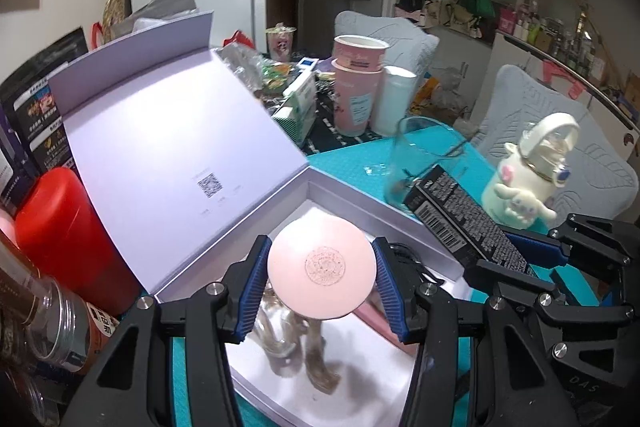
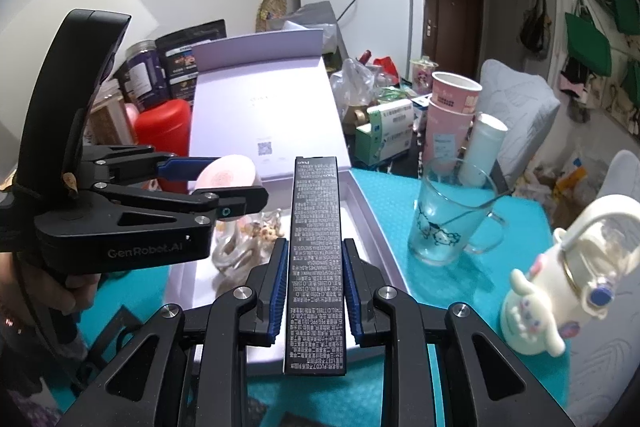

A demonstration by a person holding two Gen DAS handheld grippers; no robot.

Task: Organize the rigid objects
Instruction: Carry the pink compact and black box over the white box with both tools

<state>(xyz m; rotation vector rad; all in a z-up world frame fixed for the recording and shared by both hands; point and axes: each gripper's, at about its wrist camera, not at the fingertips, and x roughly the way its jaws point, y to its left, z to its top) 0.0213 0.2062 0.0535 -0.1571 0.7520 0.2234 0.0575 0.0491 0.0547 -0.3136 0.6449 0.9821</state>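
Ribbed blue pads of the left gripper (image 1: pixel 322 285) clamp a smooth, pale pink round disc (image 1: pixel 322 273) with a faint embossed circular pattern at its centre. It hangs over the open white box (image 1: pixel 280 399), whose matte lid (image 1: pixel 160 131) stands tilted back and carries a small QR code. Beneath the disc, something glossy and translucent with curled, beige-tinted shapes lies in the box (image 2: pixel 234 255); it is blurred, and I cannot tell what it is.

Beside it, the right gripper (image 2: pixel 316 291) grips a long, flat black carton (image 2: pixel 316 259) covered in fine white print, reaching out over the box's right edge. Its near end is cut off behind the fingers in the left view.

On the teal textured mat (image 2: pixel 384 195) stand a clear glass mug (image 2: pixel 452 215) with cartoon prints and a white plush-figure bottle (image 2: pixel 560 267).
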